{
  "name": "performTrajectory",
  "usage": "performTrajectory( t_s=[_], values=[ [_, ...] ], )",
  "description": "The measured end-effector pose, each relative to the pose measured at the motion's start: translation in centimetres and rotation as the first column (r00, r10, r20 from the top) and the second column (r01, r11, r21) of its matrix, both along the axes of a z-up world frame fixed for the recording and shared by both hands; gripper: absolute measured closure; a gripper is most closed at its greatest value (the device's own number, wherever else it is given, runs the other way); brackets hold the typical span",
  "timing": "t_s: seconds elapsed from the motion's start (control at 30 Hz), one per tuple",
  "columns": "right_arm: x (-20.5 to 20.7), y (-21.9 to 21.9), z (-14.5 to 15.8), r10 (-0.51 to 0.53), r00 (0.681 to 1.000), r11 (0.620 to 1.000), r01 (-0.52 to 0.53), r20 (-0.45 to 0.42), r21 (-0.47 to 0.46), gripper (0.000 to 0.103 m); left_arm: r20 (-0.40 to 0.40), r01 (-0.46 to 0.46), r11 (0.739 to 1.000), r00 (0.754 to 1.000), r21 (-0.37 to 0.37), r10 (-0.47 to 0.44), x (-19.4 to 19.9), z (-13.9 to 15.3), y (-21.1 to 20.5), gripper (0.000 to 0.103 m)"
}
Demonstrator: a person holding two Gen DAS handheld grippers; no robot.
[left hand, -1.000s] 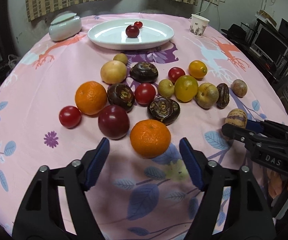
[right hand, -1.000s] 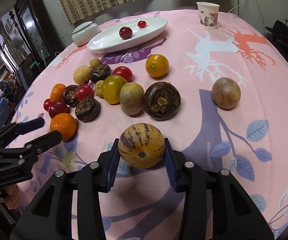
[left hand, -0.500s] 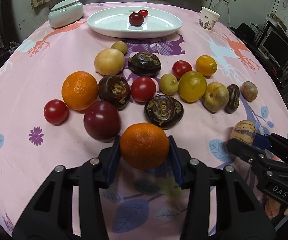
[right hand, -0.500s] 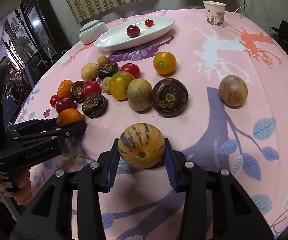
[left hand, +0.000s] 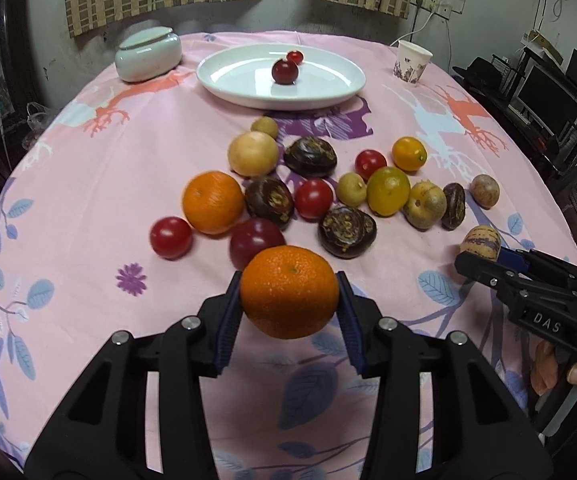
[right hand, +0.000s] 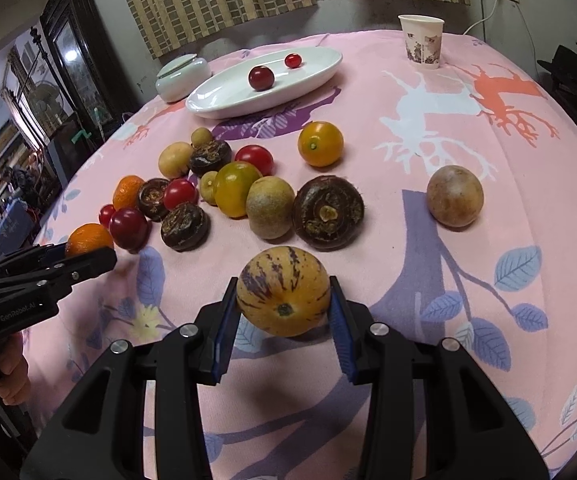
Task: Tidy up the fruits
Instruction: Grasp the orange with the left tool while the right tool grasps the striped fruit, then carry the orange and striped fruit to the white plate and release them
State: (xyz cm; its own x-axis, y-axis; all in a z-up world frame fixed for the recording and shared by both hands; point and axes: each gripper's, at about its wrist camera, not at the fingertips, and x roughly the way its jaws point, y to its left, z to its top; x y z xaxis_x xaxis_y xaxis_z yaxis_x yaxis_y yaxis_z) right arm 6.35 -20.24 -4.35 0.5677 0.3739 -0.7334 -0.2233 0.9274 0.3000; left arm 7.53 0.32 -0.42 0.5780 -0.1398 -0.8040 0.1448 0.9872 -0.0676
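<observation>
My left gripper [left hand: 288, 300] is shut on an orange mandarin [left hand: 288, 292], which sits a little above the pink cloth in front of a dark red plum [left hand: 254, 238]. My right gripper [right hand: 283, 300] is shut on a yellow purple-striped melon [right hand: 283, 291] near the table's front; the left wrist view shows that melon [left hand: 481, 241] at the right. A white oval plate [left hand: 328, 88] stands at the far side and holds a dark red plum [left hand: 285, 71] and a cherry tomato [left hand: 295, 56].
Several loose fruits lie mid-table: another mandarin [left hand: 213, 202], tomatoes, dark brown round fruits, yellow and tan ones. A lidded white dish [left hand: 148, 54] stands left of the plate, a paper cup [left hand: 412, 62] to its right. A lone tan fruit [right hand: 454, 195] lies apart at the right.
The left jaws went from wide open around the mandarin to shut on it, and the mandarin has risen slightly. The right gripper still holds the striped melon in the same place.
</observation>
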Motion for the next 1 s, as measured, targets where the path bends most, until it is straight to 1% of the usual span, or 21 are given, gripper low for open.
performTrajectory(
  t_s=[0.1,0.17,0.27,0.33,0.43,0.53,0.6,0.63,0.7,0.77,0.87,0.93,1.0],
  values=[
    [-0.4,0.2,1.3,-0.004,0.999,1.0,0.004,0.039,0.007,0.06,0.032,-0.001,1.0,0.999,0.013,0.0,0.2,1.5,1.0,0.058],
    [-0.6,0.7,2.6,0.016,0.997,1.0,-0.016,0.071,0.003,0.06,0.056,-0.001,1.0,0.998,0.02,0.0,0.6,2.6,1.4,0.058],
    [-0.1,1.6,4.7,0.049,0.992,0.998,-0.045,0.114,-0.039,0.06,0.09,0.007,1.0,0.996,0.02,-0.009,1.4,4.2,1.9,0.058],
    [0.6,2.0,6.3,0.061,0.988,0.997,-0.055,0.14,-0.046,0.06,0.104,0.015,1.0,0.994,0.008,-0.016,2.0,4.9,2.1,0.058],
    [2.2,2.8,8.2,0.077,0.98,0.996,-0.068,0.186,-0.056,0.06,0.119,0.031,0.999,0.993,-0.033,-0.026,4.0,6.2,2.5,0.058],
    [4.2,4.0,9.4,0.08,0.972,0.996,-0.069,0.221,-0.06,0.06,0.13,0.049,0.998,0.991,-0.036,-0.044,6.7,6.9,2.3,0.058],
    [5.9,5.0,9.7,0.077,0.969,0.995,-0.059,0.235,-0.082,0.06,0.121,0.054,0.998,0.991,-0.035,-0.05,8.9,6.7,2.1,0.058],
    [7.1,5.6,9.7,0.082,0.969,0.993,-0.058,0.234,-0.106,0.06,0.119,0.048,0.999,0.992,-0.016,-0.046,10.0,6.5,1.9,0.058],
    [9.3,6.3,9.3,0.078,0.971,0.991,-0.051,0.225,-0.122,0.06,0.112,0.022,0.999,0.993,0.03,-0.025,12.6,5.6,1.6,0.058],
    [12.1,6.8,8.4,0.067,0.978,0.989,-0.039,0.199,-0.139,0.06,0.085,0.009,0.999,0.996,0.03,-0.012,14.9,4.7,1.6,0.058],
    [15.1,7.5,7.1,0.064,0.983,0.982,-0.032,0.174,-0.185,0.06,0.043,-0.017,1.0,0.999,0.003,0.017,18.1,3.3,2.1,0.058],
    [17.0,7.9,6.1,0.061,0.986,0.974,-0.025,0.155,-0.226,0.06,0.026,-0.024,1.0,0.999,0.011,0.024,19.8,2.6,2.0,0.058],
    [18.0,8.3,5.3,0.067,0.988,0.969,-0.031,0.141,-0.244,0.06,0.02,-0.026,0.999,0.999,0.025,0.026,21.2,2.1,1.8,0.058]
  ],
)
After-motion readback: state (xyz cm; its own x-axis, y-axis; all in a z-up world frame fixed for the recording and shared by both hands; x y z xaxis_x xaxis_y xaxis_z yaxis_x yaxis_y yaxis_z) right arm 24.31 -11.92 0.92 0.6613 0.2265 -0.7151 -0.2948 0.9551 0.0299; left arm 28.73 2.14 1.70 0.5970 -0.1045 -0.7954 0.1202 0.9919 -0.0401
